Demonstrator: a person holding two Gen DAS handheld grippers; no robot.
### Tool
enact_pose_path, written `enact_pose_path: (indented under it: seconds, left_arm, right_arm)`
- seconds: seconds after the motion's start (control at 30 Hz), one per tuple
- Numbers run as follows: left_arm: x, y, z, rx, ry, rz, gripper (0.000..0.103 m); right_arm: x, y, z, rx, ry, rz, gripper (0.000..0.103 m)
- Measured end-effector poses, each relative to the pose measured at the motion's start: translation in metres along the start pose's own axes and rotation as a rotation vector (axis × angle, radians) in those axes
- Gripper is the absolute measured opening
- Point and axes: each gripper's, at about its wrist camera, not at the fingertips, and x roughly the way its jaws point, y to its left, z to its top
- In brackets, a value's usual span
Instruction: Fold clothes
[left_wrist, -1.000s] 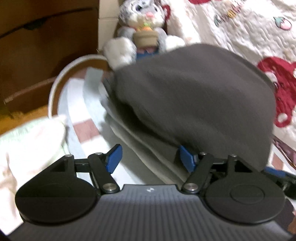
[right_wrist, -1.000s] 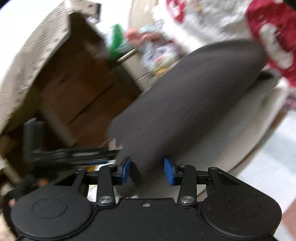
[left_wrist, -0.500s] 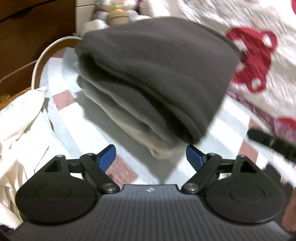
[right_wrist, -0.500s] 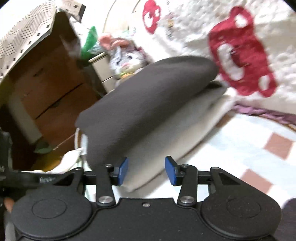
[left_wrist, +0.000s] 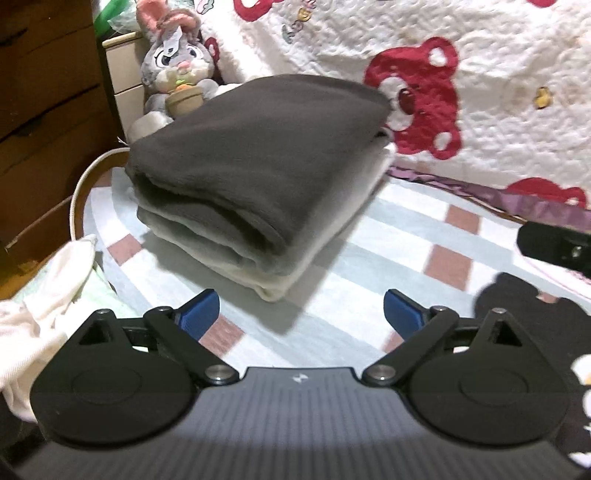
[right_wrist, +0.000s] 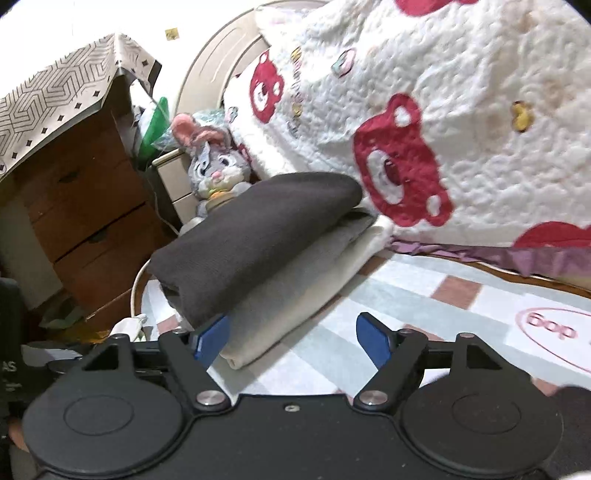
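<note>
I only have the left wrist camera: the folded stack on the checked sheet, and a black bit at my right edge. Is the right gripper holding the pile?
Observer: No. In the right wrist view the right gripper has its jaws opening and the pads press on nothing. The near corner of the folded stack lies beside one finger, unpinched.
Operator: Anything on the sheet further right of the pile?
Observer: A pink oval print with lettering on the checked sheet. I see no garment there.
Operator: What tops the drawers on my left?
Observer: A patterned cloth drapes over the wooden drawers.
</note>
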Motion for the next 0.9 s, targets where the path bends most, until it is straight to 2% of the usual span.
enact_pose_path:
  seconds: [0.3,0.43,0.57,0.77,0.9]
  left_arm:
    - [-0.054,-0.022,-0.023,0.054,-0.032,-0.053,0.101]
    - [-0.071,-0.025,-0.036,0.057,-0.036,-0.075,0.102]
    - [-0.081,-0.027,-0.054,0.067,0.001,-0.110,0.102]
    - [-0.098,-0.033,-0.066,0.101,-0.028,-0.144,0.102]
    - [-0.103,-0.035,-0.068,0.110,-0.035,-0.158,0.102]
  right_arm:
    - [-0.068,0.013,-0.032,0.028,-0.069,-0.070,0.087]
    - [-0.092,0.024,-0.039,0.026,-0.070,-0.088,0.087]
    - [-0.113,0.024,-0.040,0.083,-0.043,-0.085,0.089]
    - [-0.124,0.032,-0.049,0.012,-0.005,-0.137,0.089]
    - [-0.125,0.036,-0.053,0.002,0.010,-0.120,0.089]
